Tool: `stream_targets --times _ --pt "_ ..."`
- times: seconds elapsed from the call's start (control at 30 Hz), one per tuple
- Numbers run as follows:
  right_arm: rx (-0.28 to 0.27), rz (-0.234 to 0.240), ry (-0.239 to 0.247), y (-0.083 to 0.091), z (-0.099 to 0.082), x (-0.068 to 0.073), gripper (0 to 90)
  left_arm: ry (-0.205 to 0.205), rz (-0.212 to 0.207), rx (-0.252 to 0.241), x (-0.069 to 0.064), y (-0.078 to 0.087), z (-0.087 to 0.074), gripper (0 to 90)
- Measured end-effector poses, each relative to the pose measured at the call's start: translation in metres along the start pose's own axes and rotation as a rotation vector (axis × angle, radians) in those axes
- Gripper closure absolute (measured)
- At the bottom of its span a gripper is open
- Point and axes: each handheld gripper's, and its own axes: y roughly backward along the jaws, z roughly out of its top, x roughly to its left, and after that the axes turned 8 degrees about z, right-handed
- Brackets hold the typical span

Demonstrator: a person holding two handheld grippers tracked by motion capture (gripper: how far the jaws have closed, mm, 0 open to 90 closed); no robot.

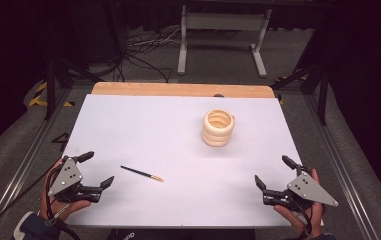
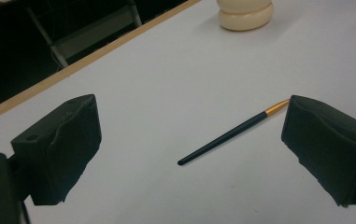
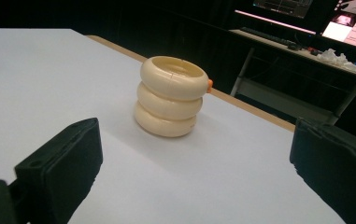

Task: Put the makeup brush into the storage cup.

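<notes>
Here the left gripper (image 1: 95, 171) rests at the near left of the white table (image 1: 143, 125), jaws wide apart and holding nothing. The brush (image 1: 141, 173) lies flat just to its right, untouched. The right gripper (image 1: 274, 171), also spread and bare, sits near right, with the cream ring stack (image 1: 218, 127) farther off. No writing is readable.
</notes>
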Motion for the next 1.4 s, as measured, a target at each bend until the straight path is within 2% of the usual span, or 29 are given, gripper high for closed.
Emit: stream_targets --times 0.07,0.13,0.33,0.5,0.6,0.83,0.9,1.03,1.13,1.17,1.2,1.23,1.3,1.33,1.4 --pt "0.005 0.004 0.001 0.0 -0.001 0.001 3.1 0.011 -0.01 -0.001 -0.001 -0.001 0.0 6.0" --pt "0.008 0.0 0.007 0.001 -0.001 0.001 3.1 -0.005 -0.009 0.002 -0.001 -0.001 0.001 6.0" --pt "0.007 -0.006 0.003 0.002 0.0 0.001 3.2 0.016 -0.022 -0.003 -0.001 -0.002 0.0 6.0" --pt "0.01 -0.006 0.009 0.0 0.0 0.001 3.4 0.004 -0.023 -0.002 -0.001 0.0 0.0 6.0" --pt "0.023 0.01 0.014 -0.002 -0.001 0.002 3.5 0.015 -0.033 0.0 0.001 -0.001 0.001 6.2" --pt "0.025 0.016 0.008 -0.002 -0.001 0.002 3.6 -0.016 -0.062 0.027 0.003 -0.006 0.006 6.9" --pt "0.03 0.017 0.007 -0.003 -0.002 0.001 3.6 -0.015 -0.083 0.033 0.004 -0.009 0.008 7.8" --pt "0.035 0.024 0.004 -0.004 -0.003 0.002 3.7 -0.046 -0.103 0.067 0.005 -0.016 0.01 8.4" --pt "0.039 0.023 0.005 -0.004 -0.003 0.002 3.8 -0.054 -0.127 0.089 0.007 -0.021 0.013 9.4" --pt "0.045 0.027 0.004 -0.005 -0.003 0.002 4.4 -0.064 -0.152 0.105 0.008 -0.025 0.016 9.9" --pt "0.045 0.027 0.004 -0.005 -0.003 0.002 4.4 -0.064 -0.152 0.105 0.008 -0.025 0.016 10.2" --pt "0.05 0.031 0.006 -0.006 -0.004 0.002 4.5 -0.079 -0.163 0.121 0.008 -0.03 0.019 10.2" --pt "0.051 0.032 0.005 -0.006 -0.004 0.002 4.5 -0.083 -0.169 0.125 0.008 -0.032 0.02 10.2" --pt "0.053 0.032 0.004 -0.006 -0.004 0.002 4.6 -0.103 -0.189 0.144 0.007 -0.037 0.024 10.3" --pt "0.054 0.034 0.002 -0.006 -0.005 0.002 4.6 -0.117 -0.195 0.152 0.006 -0.039 0.026 10.9"
